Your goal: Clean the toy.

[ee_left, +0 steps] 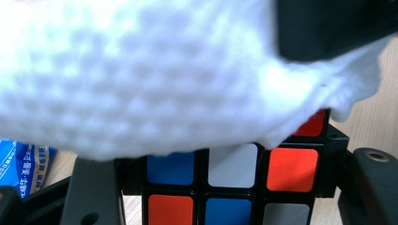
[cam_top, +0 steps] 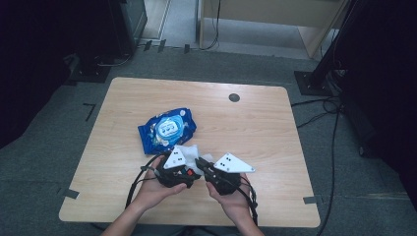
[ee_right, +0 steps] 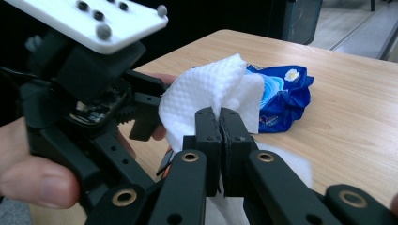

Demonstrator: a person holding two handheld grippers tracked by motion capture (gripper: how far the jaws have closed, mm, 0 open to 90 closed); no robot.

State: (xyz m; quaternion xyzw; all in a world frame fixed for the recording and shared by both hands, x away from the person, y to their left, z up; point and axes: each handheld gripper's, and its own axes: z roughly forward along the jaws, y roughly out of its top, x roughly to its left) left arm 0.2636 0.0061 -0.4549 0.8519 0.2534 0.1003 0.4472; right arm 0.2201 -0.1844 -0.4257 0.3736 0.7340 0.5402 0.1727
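A scrambled puzzle cube (ee_left: 225, 180) with red, blue and white squares sits between the jaws of my left gripper (ee_left: 220, 187), which is shut on it. A white textured wipe (ee_left: 155, 79) drapes over the cube's top. My right gripper (ee_right: 220, 123) is shut on a fold of that wipe (ee_right: 211, 86) and holds it against the left gripper's load. In the high view both grippers meet near the table's front middle, the left gripper (cam_top: 183, 171) beside the right gripper (cam_top: 201, 163), with the wipe (cam_top: 189, 151) between them.
A blue pack of wet wipes (cam_top: 167, 129) lies just beyond the grippers, left of centre on the wooden table (cam_top: 255, 123). It also sits behind the wipe as the blue pack (ee_right: 284, 96). A small dark round cap (cam_top: 234, 97) marks the far table area.
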